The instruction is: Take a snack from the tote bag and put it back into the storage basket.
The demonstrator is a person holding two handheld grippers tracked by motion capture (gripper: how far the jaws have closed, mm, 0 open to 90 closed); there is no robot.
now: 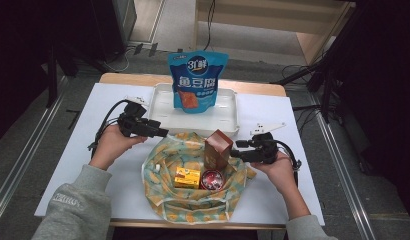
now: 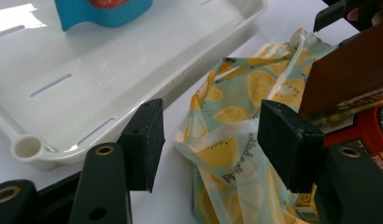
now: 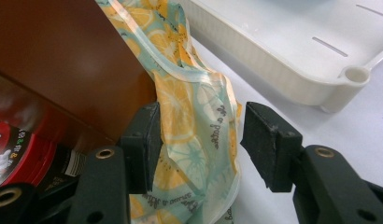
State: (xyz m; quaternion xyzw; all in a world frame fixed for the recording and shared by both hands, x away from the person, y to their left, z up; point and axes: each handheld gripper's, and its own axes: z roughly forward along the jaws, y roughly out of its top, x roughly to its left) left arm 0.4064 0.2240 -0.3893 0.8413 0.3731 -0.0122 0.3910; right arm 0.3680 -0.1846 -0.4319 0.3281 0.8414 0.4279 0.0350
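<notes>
A lemon-print bag (image 1: 193, 197) lies open on the white table, holding a brown box (image 1: 217, 149), a yellow box (image 1: 187, 177) and a red round tin (image 1: 211, 179). My left gripper (image 1: 163, 133) is open at the bag's upper left edge; in its own view the bag's rim (image 2: 227, 140) lies between the jaws of the left gripper (image 2: 210, 140). My right gripper (image 1: 234, 154) is open at the bag's right edge, its jaws either side of a fold of the bag (image 3: 199, 135), next to the brown box (image 3: 63, 56); the right gripper (image 3: 199, 142) has no grip on the cloth.
A white tray (image 1: 223, 117) stands behind the bag with a blue snack pouch (image 1: 197, 82) upright in it. The tray's corner (image 2: 28, 147) is close to the left jaw. The table's front edge (image 1: 193, 224) runs just below the bag.
</notes>
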